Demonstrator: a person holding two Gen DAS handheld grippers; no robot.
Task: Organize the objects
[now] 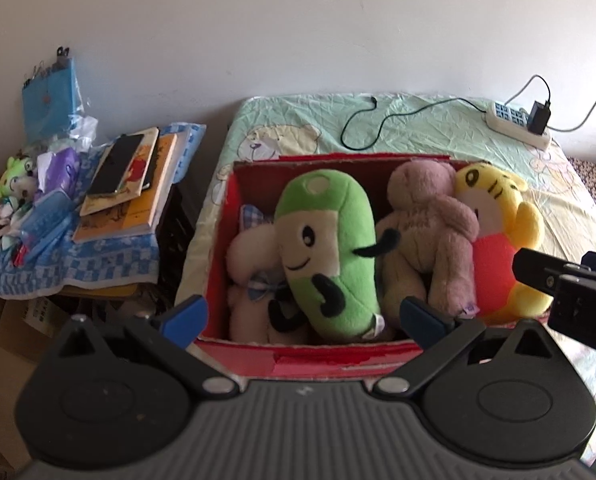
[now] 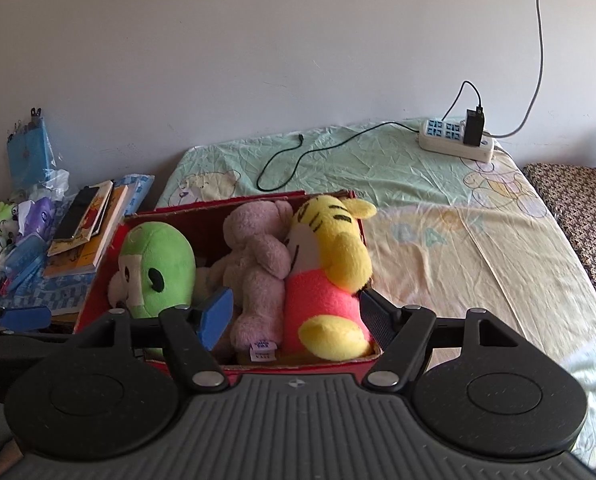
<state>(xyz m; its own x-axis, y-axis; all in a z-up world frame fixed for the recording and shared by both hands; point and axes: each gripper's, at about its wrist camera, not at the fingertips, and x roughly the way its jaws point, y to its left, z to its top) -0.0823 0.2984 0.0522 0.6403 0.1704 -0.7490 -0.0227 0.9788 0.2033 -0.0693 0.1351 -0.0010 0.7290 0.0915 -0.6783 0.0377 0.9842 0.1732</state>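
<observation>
**A:** ok so nearest the lens, bottom of the left wrist frame, the left tongs (image 1: 304, 316) are spread wide apart with nothing between them, blue pads hanging just over the near wall of the red box (image 1: 318, 364). Same deal in the right wrist frame: right tongs (image 2: 293, 312) gaping, empty, parked at the near edge of the box, lower centre.

**B:** and the toys? all in the box?

**A:** yep, packed side by side. Frame centre in the left view there's the green plush (image 1: 330, 248) with the black arms, lying over a cream plush (image 1: 253, 248) to its left. Right of it the pink bear (image 1: 426, 232), then the yellow tiger plush (image 1: 498, 240) in a red shirt, squeezed against the right wall. The bear and the tiger are touching.

**B:** what's the box sitting on?

**A:** a bed (image 2: 458, 240) with a pale green and cream cartoon sheet. Further back, upper right, a white power strip (image 2: 454, 142) lies near the wall with a black charger (image 2: 474, 126) plugged in, and its black cable (image 2: 298, 164) loops across the sheet behind the box.

**B:** left side?

**A:** middle left of the frame, a cluttered worktop under a blue checked cloth (image 1: 77, 268): a stack of books (image 1: 133, 188) with a dark phone (image 1: 115, 164) on top, and a small green doll (image 1: 15, 180) at the far left edge.
</observation>
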